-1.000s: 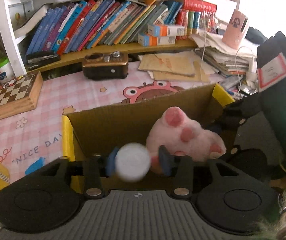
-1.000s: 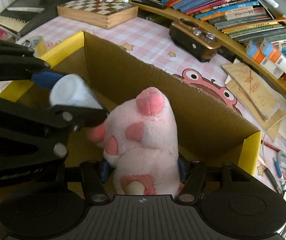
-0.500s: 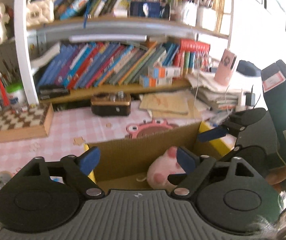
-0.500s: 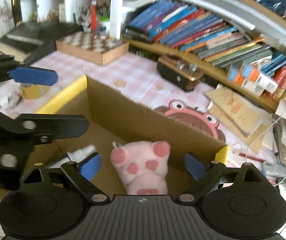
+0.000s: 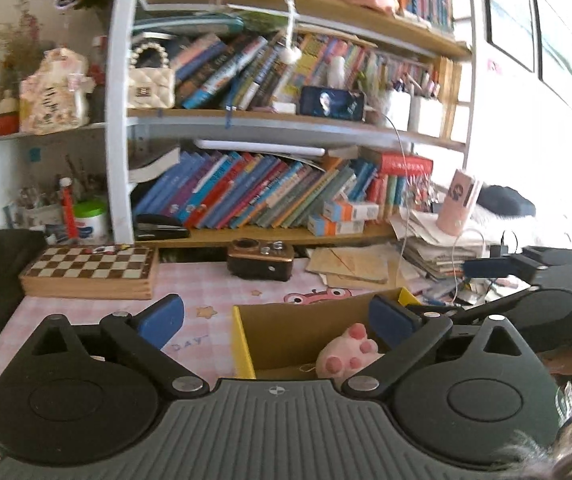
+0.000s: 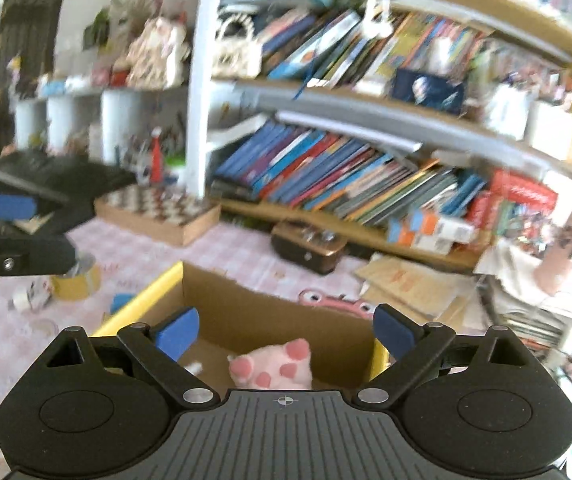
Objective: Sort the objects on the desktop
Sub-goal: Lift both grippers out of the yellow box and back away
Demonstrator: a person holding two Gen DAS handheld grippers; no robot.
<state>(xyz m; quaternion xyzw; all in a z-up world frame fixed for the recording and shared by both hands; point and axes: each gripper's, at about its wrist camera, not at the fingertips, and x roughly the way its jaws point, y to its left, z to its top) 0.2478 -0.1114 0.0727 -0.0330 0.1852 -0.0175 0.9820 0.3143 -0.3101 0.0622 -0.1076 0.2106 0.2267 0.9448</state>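
A pink plush toy (image 5: 345, 354) lies inside an open cardboard box (image 5: 297, 320) with yellow flaps; it shows in the right wrist view too (image 6: 274, 368), with the box (image 6: 254, 312) around it. A small white thing (image 6: 194, 368) lies beside the toy in the box. My left gripper (image 5: 276, 320) is open and empty, raised above and behind the box. My right gripper (image 6: 284, 330) is open and empty, also raised over the box's near side. The right gripper appears at the right edge of the left wrist view (image 5: 501, 270).
A chessboard box (image 5: 90, 272), a brown radio (image 5: 261, 258) and stacked papers (image 5: 349, 266) sit on the pink checked desk below shelves of books. A yellow tape roll (image 6: 76, 278) and small items lie left of the box.
Both grippers opened, dropping the white bottle and the plush toy into the box, then rose and pulled back. The view now takes in the upper shelves.
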